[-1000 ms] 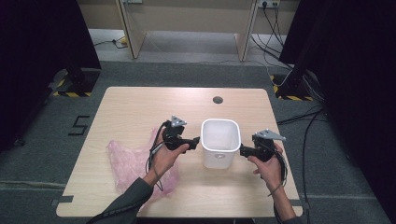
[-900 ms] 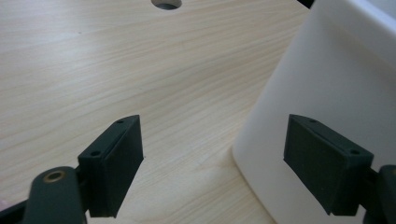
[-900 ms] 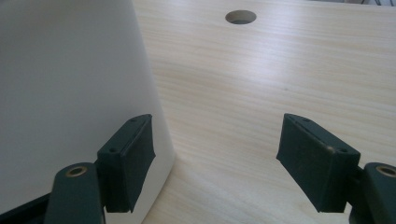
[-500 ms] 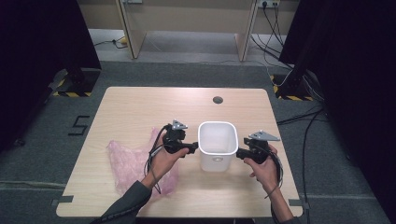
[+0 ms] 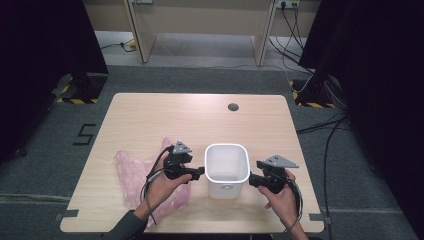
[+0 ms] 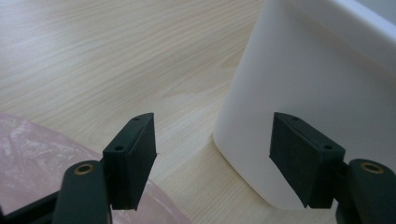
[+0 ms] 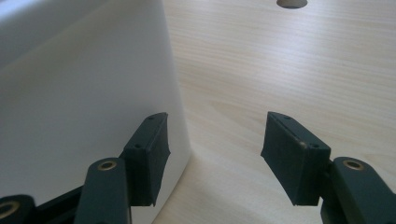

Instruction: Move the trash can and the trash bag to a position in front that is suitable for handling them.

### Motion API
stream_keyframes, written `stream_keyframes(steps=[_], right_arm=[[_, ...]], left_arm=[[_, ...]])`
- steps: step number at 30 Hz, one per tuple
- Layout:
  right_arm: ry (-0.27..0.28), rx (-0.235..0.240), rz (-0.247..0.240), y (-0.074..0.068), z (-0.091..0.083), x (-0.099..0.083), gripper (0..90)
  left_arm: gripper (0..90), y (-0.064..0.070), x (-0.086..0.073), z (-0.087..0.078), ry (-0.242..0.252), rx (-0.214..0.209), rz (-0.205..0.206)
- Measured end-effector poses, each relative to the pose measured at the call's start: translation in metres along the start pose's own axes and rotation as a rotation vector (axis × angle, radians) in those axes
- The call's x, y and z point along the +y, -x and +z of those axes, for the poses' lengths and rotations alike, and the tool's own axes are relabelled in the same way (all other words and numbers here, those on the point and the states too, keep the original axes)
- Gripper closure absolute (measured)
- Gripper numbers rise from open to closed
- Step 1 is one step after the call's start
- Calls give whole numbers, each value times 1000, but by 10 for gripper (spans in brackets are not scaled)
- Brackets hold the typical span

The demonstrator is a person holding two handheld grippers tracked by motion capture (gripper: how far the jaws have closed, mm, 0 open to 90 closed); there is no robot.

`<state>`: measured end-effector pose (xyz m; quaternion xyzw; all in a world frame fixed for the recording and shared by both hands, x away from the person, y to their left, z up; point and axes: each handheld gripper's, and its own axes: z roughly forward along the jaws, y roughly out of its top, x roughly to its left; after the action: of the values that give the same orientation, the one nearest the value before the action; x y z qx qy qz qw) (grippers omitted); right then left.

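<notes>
We see the white bin standing upright on the wooden surface, near its front edge and well apart from the round hole at the back. Compared with a second ago, the bin sits slightly closer to the front edge, and both hands have drawn back with it.

The left gripper points at the bin's left wall, its tips right at the wall; whether they touch it, we cannot tell. In the left gripper view its jaws stand wide apart with nothing between them, and the bin's lower corner lies just ahead of the right-hand jaw. The right gripper faces the bin's right wall from the opposite side. In the right gripper view its jaws are also spread wide and empty, the bin's wall just beside one jaw.

The crumpled pink plastic bag lies flat to the left of the bin, under the left hand, in the same place as before.
</notes>
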<state>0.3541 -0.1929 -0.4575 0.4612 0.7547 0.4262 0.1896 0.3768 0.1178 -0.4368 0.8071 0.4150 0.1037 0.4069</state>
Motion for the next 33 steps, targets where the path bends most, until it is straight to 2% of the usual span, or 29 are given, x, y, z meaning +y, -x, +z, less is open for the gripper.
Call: stream_keyframes(steps=[6, 12, 17, 22, 24, 28, 31, 33], right_arm=[[-2, 3, -22, -12, -2, -4, 402], [-2, 13, -25, -16, 0, -3, 402], [-7, 33, -40, -24, 3, -3, 376], [-13, 37, -37, -24, 5, -4, 324], [-12, 34, -24, -19, 2, -5, 320], [-19, 32, 1, -11, 0, -9, 316], [-29, 25, 12, -8, 0, -13, 314], [-29, 24, 11, -7, -1, -13, 313]], left_arm=[[312, -2, -4, -6, 3, 17, 1], [305, -4, -9, -13, 0, 19, 5], [289, -12, -15, -19, 9, 22, -21], [231, -17, -20, -23, 25, 20, -36], [223, -21, -31, -30, 23, 39, -37], [222, -22, -53, -34, -12, 41, -48], [211, -21, -67, -35, -22, 39, -57], [204, -17, -76, -37, -29, 43, -45]])
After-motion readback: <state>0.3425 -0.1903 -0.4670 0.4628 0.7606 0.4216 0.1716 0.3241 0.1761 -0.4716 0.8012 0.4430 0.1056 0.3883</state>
